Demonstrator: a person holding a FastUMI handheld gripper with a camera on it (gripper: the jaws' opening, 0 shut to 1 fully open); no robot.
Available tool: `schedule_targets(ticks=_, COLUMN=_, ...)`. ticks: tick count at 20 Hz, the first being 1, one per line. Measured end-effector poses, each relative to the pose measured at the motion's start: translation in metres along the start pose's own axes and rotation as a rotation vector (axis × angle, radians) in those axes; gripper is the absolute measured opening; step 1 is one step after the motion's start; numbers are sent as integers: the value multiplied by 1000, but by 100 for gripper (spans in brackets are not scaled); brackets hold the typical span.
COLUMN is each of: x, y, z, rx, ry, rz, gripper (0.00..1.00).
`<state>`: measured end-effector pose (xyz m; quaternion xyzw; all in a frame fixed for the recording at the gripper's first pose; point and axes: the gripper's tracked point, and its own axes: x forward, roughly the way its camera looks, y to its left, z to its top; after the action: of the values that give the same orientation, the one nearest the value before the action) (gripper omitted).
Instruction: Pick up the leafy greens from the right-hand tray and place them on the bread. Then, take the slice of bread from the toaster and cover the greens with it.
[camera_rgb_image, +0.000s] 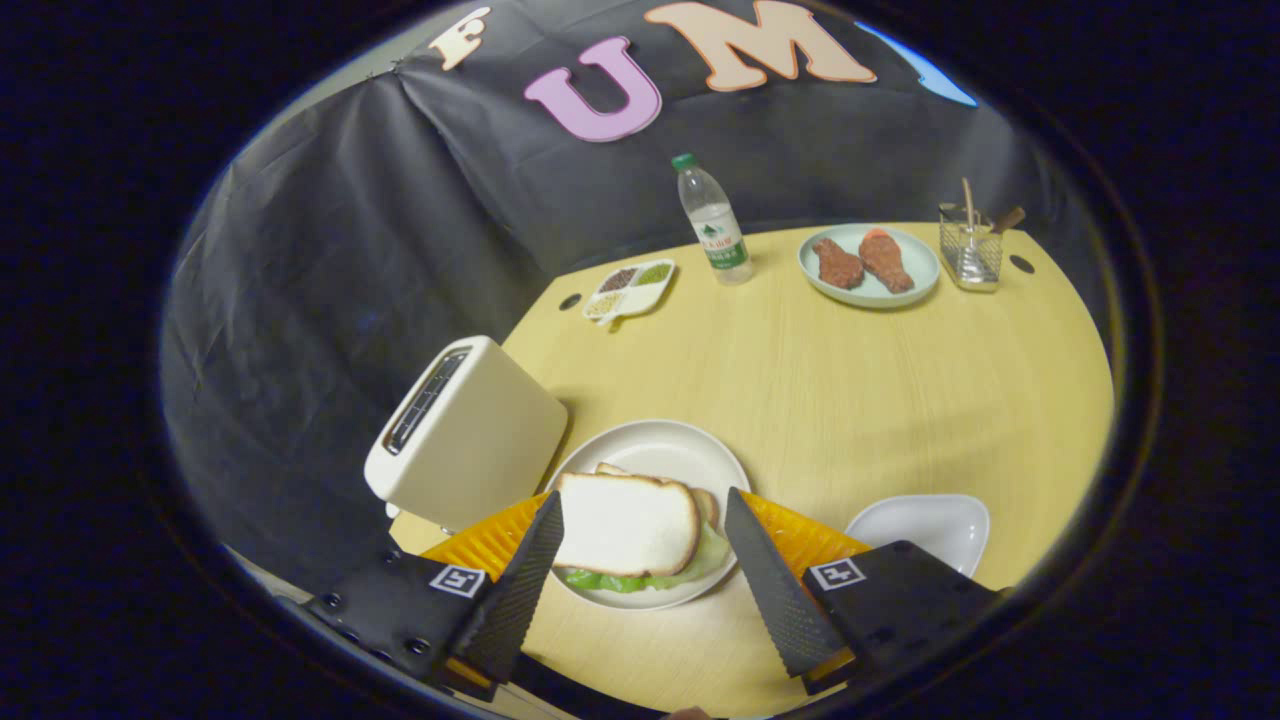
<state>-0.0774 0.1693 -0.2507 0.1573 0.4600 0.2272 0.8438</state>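
And there it sits: the top slice of bread (626, 523) lies flat over the leafy greens (640, 577), which peek out along its near side, with the lower bread (705, 500) showing just behind, all on the white plate (655, 450) near the counter's (850, 380) front edge. By the look of it, both steps are done. The hand-held gripper (645, 540) hangs open, fingers spread either side of the sandwich, pressing nothing. The toaster (465, 435) stands at the left edge; the right-hand tray (920, 525) looks bare. Along the far edge: a seed dish (630, 288), water bottle (714, 220), a plate of meat (868, 262), a mesh holder (970, 250). Pale wood surface, dark cloth walls behind.
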Motion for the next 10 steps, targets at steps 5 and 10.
schedule_targets(ticks=5, x=-48, y=-2, z=47, rx=-79, ry=-178, rz=-25, gripper=100)
schedule_targets(ticks=10, x=-104, y=-18, z=98, rx=-158, ry=-406, rz=-117, gripper=100)
